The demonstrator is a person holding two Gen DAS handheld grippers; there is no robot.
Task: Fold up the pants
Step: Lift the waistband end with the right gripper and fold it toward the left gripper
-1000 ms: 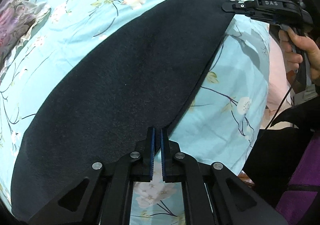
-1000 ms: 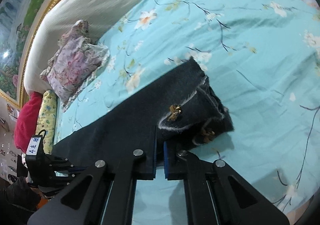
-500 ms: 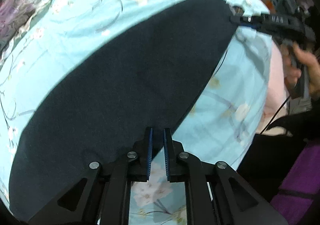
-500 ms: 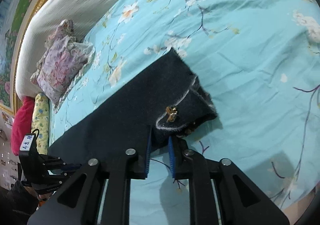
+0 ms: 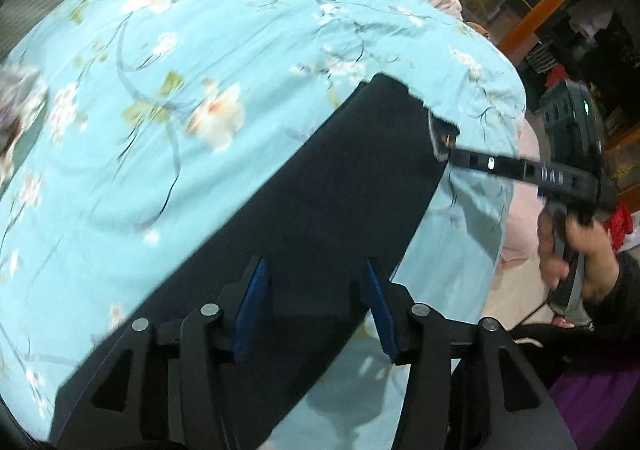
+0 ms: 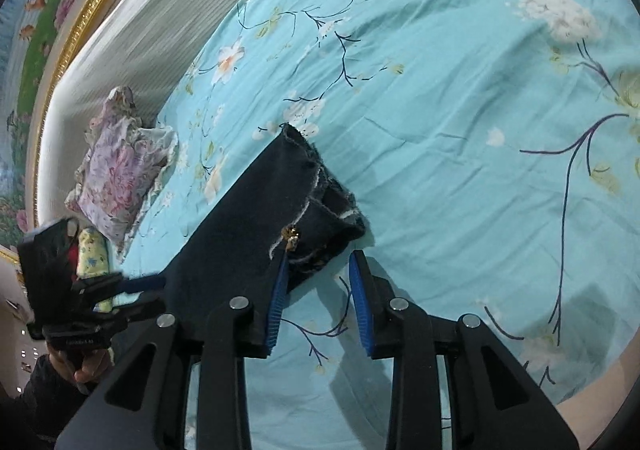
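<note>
Dark navy pants (image 5: 304, 209) lie flat in a long strip on the turquoise floral bedspread (image 5: 168, 97). My left gripper (image 5: 316, 304) hovers over their near part. Its jaws are opening; cloth lies below the gap and the pads do not press on it. In the right wrist view the frayed waist end (image 6: 296, 185) with a gold button (image 6: 291, 238) lies just ahead of my right gripper (image 6: 318, 284). Those jaws are opening too, with mostly bare sheet between them. Each view shows the other gripper: the right gripper (image 5: 450, 153) at the waist, the left gripper (image 6: 158, 292) at the far end.
A floral pillow (image 6: 116, 177) and a yellow cushion (image 6: 92, 254) lie by the padded headboard (image 6: 152, 29). The bed's edge (image 5: 508, 185) drops to a pink sheet on the right, where a hand (image 5: 580, 250) holds the right gripper. Wooden furniture (image 5: 520, 21) stands beyond.
Both grippers were shut on the near edge of the pants; both have opened and let go. The left one has moved over the pants; the right one has pulled back slightly from the waist.
</note>
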